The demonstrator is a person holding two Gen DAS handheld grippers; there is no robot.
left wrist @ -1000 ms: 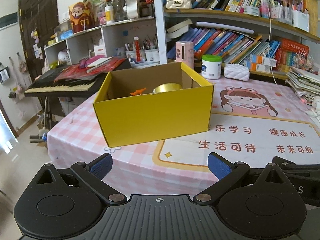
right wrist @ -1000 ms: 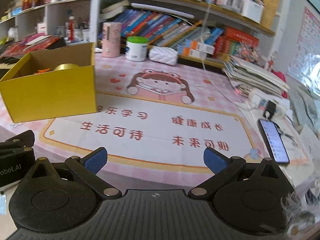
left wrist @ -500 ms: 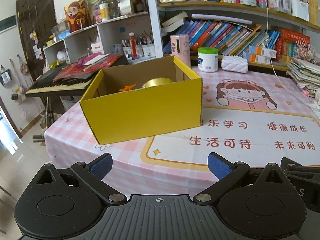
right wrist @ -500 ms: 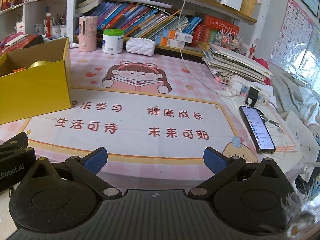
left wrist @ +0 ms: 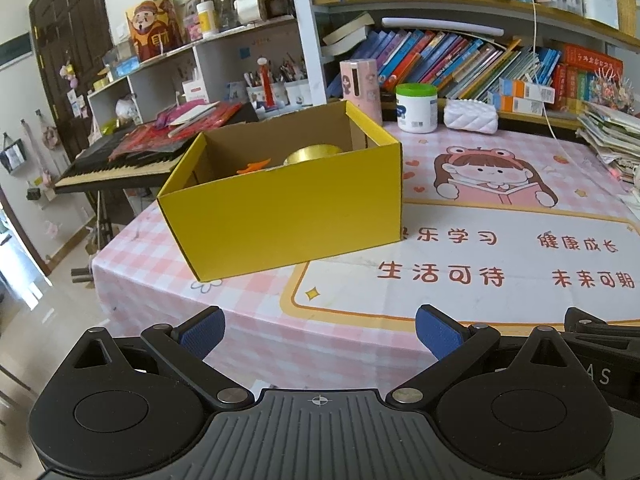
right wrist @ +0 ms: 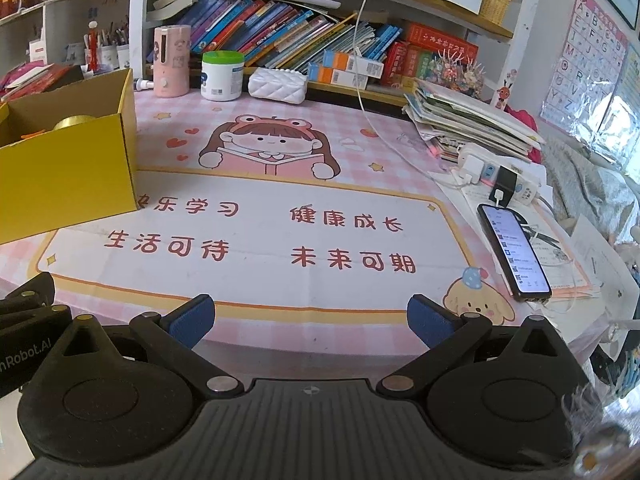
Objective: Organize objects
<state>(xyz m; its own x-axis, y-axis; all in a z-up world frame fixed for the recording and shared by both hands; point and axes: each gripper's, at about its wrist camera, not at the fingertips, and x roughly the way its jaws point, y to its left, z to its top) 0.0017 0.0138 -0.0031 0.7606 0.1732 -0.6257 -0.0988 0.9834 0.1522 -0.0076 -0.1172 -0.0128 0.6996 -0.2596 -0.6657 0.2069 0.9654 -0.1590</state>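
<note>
Both the left gripper (left wrist: 318, 328) and right gripper (right wrist: 310, 318) gape wide and empty short of the table edge, while the yellow box (left wrist: 288, 212), ahead-left, already holds a gold tin (left wrist: 314, 154) and orange piece (left wrist: 252, 167), so sorting looks nearly finished.

One yellow box (left wrist: 288, 216), one phone (right wrist: 514, 252).

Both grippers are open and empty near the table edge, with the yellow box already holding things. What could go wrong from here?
1. The yellow box sits near the table's left corner; a push from the left gripper might slide it off.
2. The phone lies near the right edge on its charging cable; a sweep by the right gripper could snag or knock it.
</note>
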